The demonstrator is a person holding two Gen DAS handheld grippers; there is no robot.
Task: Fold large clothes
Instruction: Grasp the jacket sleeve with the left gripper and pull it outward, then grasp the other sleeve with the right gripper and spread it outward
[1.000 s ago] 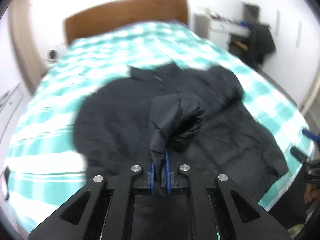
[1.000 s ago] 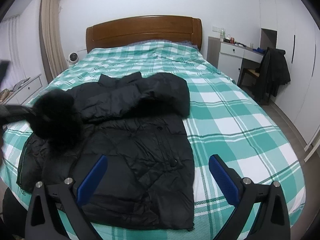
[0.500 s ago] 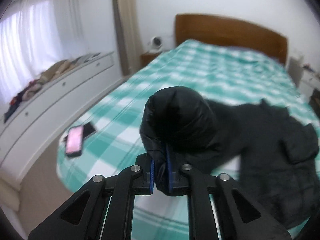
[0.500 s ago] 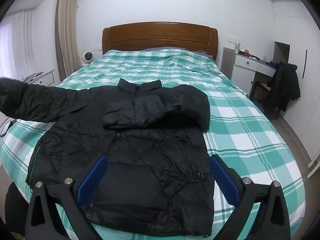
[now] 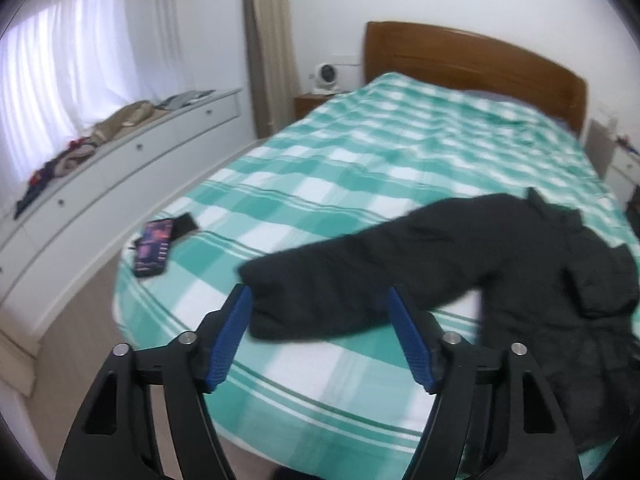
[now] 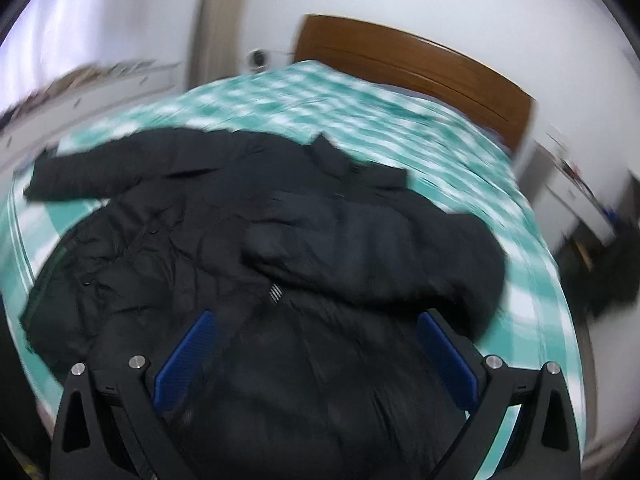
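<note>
A black puffer jacket [image 6: 280,248] lies spread on the green-and-white checked bed [image 5: 360,160]. One sleeve [image 5: 360,272] stretches out flat toward the bed's left edge; the other sleeve [image 6: 360,248] is folded across the chest. My left gripper [image 5: 320,308] hangs just before the outstretched cuff, its jaws opening, with the cuff end lying on the bed between the blue pads [image 5: 228,340] and no pad pressing it. My right gripper [image 6: 316,336] stands open above the jacket's lower body, nothing between its fingers. The right wrist view is blurred.
A phone [image 5: 154,250] with a dark case lies near the bed's left corner. A long white dresser [image 5: 100,160] with clothes on top runs along the left wall. A wooden headboard [image 5: 480,68] is at the far end, a small fan [image 5: 326,76] beside it.
My left gripper carried the sleeve out to the left, opened and let it drop flat on the bed. My right gripper swung left and lower over the jacket, staying open.
</note>
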